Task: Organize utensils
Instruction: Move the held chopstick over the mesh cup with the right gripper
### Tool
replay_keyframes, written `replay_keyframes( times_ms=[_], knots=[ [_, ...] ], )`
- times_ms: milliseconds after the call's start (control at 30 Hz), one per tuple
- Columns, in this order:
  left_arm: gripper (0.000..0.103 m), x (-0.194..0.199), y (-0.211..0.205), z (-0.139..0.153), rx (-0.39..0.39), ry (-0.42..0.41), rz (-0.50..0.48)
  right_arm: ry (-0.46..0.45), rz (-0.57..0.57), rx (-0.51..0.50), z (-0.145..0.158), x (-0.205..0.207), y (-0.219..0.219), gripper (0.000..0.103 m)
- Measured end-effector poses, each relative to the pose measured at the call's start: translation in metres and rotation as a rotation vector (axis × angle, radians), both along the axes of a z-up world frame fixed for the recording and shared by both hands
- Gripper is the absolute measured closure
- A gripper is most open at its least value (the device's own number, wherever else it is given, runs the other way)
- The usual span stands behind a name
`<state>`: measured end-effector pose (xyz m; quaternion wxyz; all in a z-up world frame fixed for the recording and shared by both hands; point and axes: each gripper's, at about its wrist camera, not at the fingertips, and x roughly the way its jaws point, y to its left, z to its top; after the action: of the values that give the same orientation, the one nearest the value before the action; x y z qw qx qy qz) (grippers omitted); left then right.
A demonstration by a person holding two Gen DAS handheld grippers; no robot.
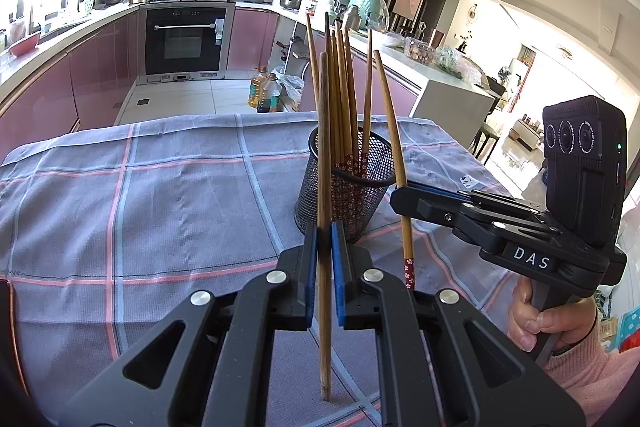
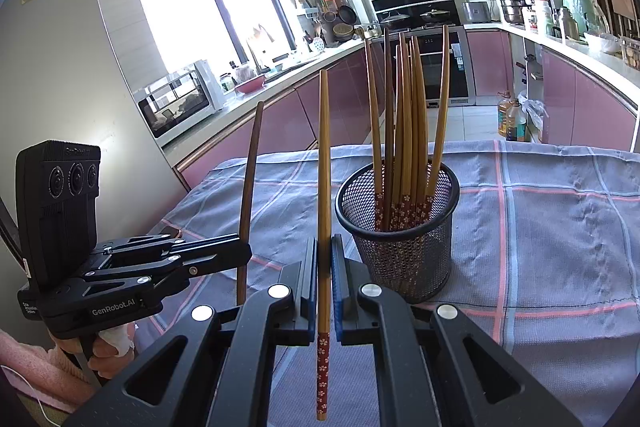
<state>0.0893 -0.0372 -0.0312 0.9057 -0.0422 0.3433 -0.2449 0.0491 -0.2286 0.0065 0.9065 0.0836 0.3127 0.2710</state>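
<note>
A black mesh holder (image 1: 347,189) (image 2: 398,231) stands on the checked tablecloth with several wooden chopsticks (image 1: 340,99) (image 2: 404,123) upright in it. My left gripper (image 1: 324,267) is shut on one plain wooden chopstick (image 1: 325,187), held upright just in front of the holder; it also shows in the right wrist view (image 2: 248,187). My right gripper (image 2: 324,275) is shut on a chopstick with a red flowered end (image 2: 323,187), held upright to the left of the holder. In the left wrist view that gripper (image 1: 402,193) and its chopstick (image 1: 394,147) are right of the holder.
The table is covered by a grey-blue cloth with pink lines (image 1: 160,195) (image 2: 540,227). Beyond its far edge is the kitchen floor with oil bottles (image 1: 264,93) and pink cabinets (image 1: 100,79). A fridge (image 2: 60,67) stands to the left.
</note>
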Motion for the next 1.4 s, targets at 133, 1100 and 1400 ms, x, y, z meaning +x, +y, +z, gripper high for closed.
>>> replay_keyframes(
  times_ms=[133, 1100, 1400],
  knots=[
    [0.095, 0.0003, 0.0003, -0.0002, 0.000, 0.000, 0.000, -0.001, 0.000, -0.001, 0.0001, 0.0002, -0.0001, 0.097],
    [0.095, 0.0036, -0.0002, 0.0061, -0.004, -0.019, -0.007, -0.016, -0.006, 0.002, 0.0063, 0.0043, 0.0031, 0.097],
    [0.095, 0.0073, 0.0000, 0.0065, -0.005, -0.027, -0.013, -0.024, -0.008, 0.004, 0.0069, 0.0044, 0.0025, 0.097]
  ],
)
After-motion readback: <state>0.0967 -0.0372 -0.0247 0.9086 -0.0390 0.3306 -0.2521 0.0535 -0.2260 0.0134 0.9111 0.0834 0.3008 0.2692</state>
